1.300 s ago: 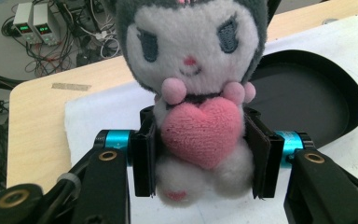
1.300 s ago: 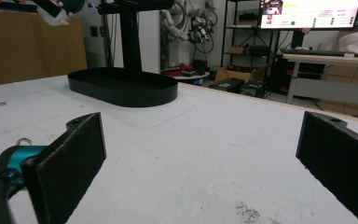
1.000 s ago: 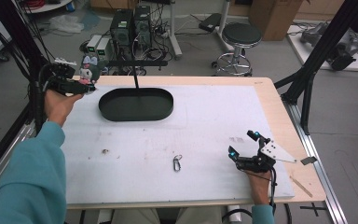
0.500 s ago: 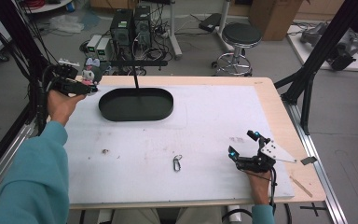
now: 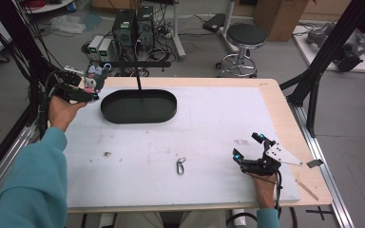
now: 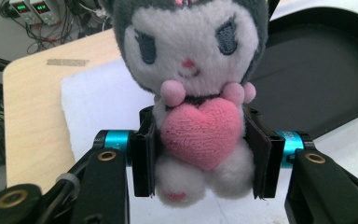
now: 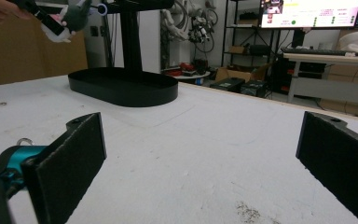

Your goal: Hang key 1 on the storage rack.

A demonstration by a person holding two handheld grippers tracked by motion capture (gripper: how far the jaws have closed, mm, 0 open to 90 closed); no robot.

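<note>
At the near right edge of the white table mat (image 5: pixel 209 128), the right gripper (image 5: pixel 251 149) rests low on the surface, its jaws spread wide with nothing between them. Bare mat stretches ahead of it, as the right gripper view confirms. To its left, near the front edge, a small metal carabiner (image 5: pixel 180 166) lies alone, with open room on every side. Wooden tabletop (image 5: pixel 290 118) shows as a strip beyond the mat's right and far edges.

Farther back stands a black oval tray (image 5: pixel 139 106) with a thin post rising from it, close to the mat's far edge. At the far left corner, the left gripper (image 5: pixel 89 85) hangs in the air just beside the tray, clamped at half width around a plush doll (image 6: pixel 193 93), grey-hooded and hugging a pink heart; both pads press its body.

No legible writing on the table things.
</note>
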